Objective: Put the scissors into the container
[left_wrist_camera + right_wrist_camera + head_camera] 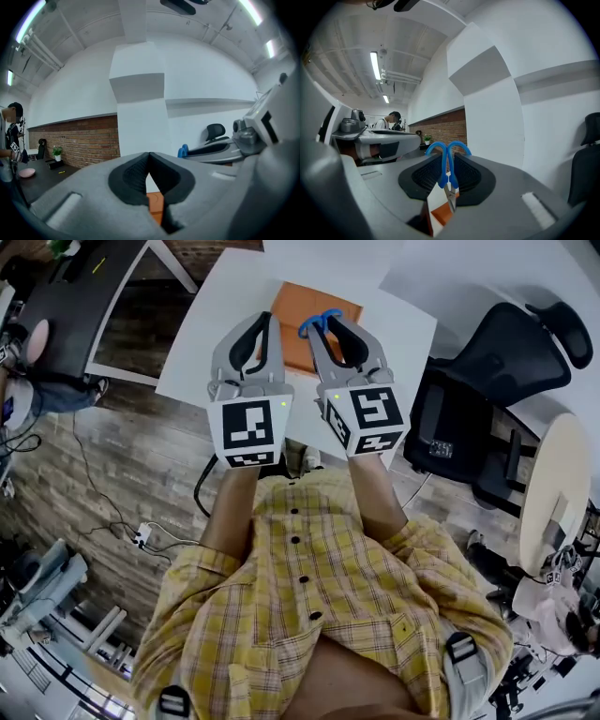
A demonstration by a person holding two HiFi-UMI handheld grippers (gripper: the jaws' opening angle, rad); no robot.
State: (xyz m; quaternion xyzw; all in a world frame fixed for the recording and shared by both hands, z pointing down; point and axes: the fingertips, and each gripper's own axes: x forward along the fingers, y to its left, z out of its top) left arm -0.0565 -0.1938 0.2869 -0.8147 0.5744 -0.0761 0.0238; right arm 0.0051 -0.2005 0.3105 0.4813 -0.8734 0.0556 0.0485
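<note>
Your right gripper is clamped on the scissors: the pads press the blue handles just below the loops. The loops stick out past the jaw tips and the metal blades point back and down between the jaws. You hold them above the orange container on the white table, the scissors not yet inside it. Your left gripper, just beside the right one, is clenched with nothing between its pads
</note>
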